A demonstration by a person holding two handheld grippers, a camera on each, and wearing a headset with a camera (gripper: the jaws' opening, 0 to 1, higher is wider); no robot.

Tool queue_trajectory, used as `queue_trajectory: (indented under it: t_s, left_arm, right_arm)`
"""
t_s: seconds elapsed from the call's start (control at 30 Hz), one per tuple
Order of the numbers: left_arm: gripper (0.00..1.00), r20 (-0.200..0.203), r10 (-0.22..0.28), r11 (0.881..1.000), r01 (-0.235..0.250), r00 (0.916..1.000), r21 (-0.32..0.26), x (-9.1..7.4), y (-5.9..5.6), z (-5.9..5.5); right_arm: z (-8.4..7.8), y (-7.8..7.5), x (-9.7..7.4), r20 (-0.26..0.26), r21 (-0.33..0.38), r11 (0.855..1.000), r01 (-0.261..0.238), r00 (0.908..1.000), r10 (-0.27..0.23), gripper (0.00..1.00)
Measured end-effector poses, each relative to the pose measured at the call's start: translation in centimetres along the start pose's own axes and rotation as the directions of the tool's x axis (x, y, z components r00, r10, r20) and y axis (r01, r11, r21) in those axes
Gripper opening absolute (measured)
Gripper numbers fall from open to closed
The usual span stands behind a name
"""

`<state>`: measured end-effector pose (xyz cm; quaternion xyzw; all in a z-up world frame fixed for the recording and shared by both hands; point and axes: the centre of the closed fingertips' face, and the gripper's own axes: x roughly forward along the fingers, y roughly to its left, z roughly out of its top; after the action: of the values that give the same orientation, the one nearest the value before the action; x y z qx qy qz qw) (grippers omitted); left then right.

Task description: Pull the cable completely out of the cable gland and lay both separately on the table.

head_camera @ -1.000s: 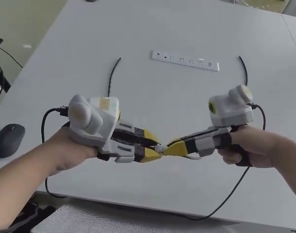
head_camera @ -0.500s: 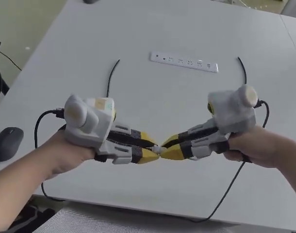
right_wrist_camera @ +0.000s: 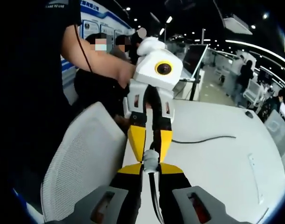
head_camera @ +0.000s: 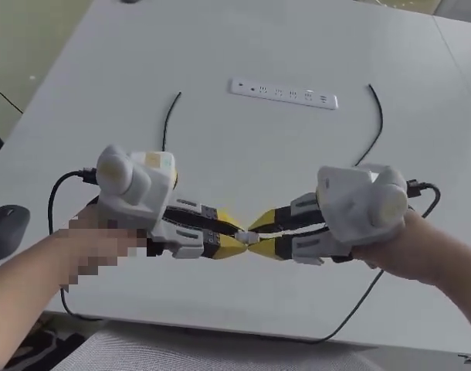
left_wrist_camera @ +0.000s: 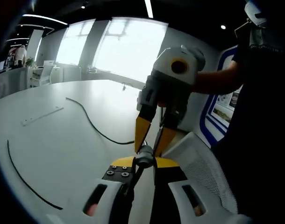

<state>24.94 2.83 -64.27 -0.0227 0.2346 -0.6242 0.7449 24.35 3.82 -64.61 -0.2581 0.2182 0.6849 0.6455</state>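
L tool [left_wrist_camera: 146, 164] clamped on gland [left_wrist_camera: 144, 156]; R gripper view: R tool [right_wrist_camera: 151, 169] pinching black cable [right_wrist_camera: 155, 193]; head view: tools tip-to-tip.

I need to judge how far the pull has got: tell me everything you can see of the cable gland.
The cable gland is a small, pale grey, rounded piece, plastic by its look, held above the table between the yellow tips of the left claw. The right claw meets it tip to tip. A dark cable leaves it between the right claw's jaws, apparently not yet pulled out.
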Motion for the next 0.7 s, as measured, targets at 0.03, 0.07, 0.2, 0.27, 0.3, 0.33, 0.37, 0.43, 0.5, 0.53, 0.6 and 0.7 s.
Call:
queue_trajectory:
  t_s: [0.03,0.07,0.2,0.27,0.3,0.33,0.37,0.43,0.5,0.53,0.6,0.7]
  left_arm:
    - [0.15,0.001,-0.001,1.0,0.001,1.0,-0.002,0.0,0.0,0.05]
    - [0.15,0.0,-0.002,1.0,0.002,1.0,-0.004,-0.04,-0.01,0.06]
    - [0.15,0.01,-0.006,1.0,0.007,0.9999,-0.029,-0.31,0.11,0.28]
    - [0.15,0.013,-0.007,0.999,0.008,0.9999,-0.036,-0.4,0.1,0.4]
    - [0.15,0.015,-0.008,0.999,0.008,0.9999,-0.037,-0.43,0.09,0.47]
    - [0.15,0.015,-0.012,0.999,0.012,0.9998,-0.042,-0.46,0.0,0.48]
    - [0.15,0.014,-0.012,0.999,0.013,0.9998,-0.043,-0.46,-0.01,0.5]
    - [0.15,0.015,-0.01,0.999,0.01,0.9998,-0.038,-0.5,0.03,0.57]
    - [0.15,0.01,-0.013,0.999,0.013,0.9999,-0.033,-0.44,-0.03,0.54]
    - [0.15,0.005,-0.014,1.0,0.014,0.9999,-0.025,-0.35,-0.14,0.47]
    - [0.15,0.0,-0.016,1.0,0.016,0.9999,-0.015,-0.28,-0.25,0.41]
    - [0.15,-0.01,-0.022,1.0,0.022,0.9997,0.002,-0.21,-0.4,0.2]
  right_arm:
    - [0.0,-0.06,-0.01,-0.001,-0.014,1.0,0.008,1.0,-0.008,0.07]
    - [0.08,-0.05,-0.03,-0.001,-0.031,0.999,0.018,0.9998,-0.018,0.07]
    - [0.38,-0.18,-0.1,0.006,-0.063,0.997,0.054,0.9985,-0.054,0.07]
    - [0.59,-0.3,-0.16,0.012,-0.075,0.995,0.071,0.9975,-0.07,0.07]
    - [0.62,-0.32,-0.16,0.014,-0.075,0.995,0.072,0.9974,-0.071,0.07]
    - [0.68,-0.27,-0.17,0.016,-0.073,0.995,0.073,0.9972,-0.072,0.08]
    - [0.7,-0.3,-0.17,0.018,-0.072,0.994,0.076,0.997,-0.075,0.08]
    - [0.79,-0.42,-0.19,0.021,-0.068,0.994,0.09,0.9958,-0.089,0.08]
    - [0.74,-0.4,-0.19,0.023,-0.035,0.995,0.092,0.9955,-0.091,0.08]
    - [0.66,-0.36,-0.19,0.021,-0.031,0.996,0.088,0.9959,-0.088,0.08]
    - [0.59,-0.18,-0.19,0.015,-0.022,0.997,0.081,0.9967,-0.08,0.08]
    - [0.48,0.0,-0.29,0.016,0.047,0.997,0.055,0.9983,-0.056,0.09]
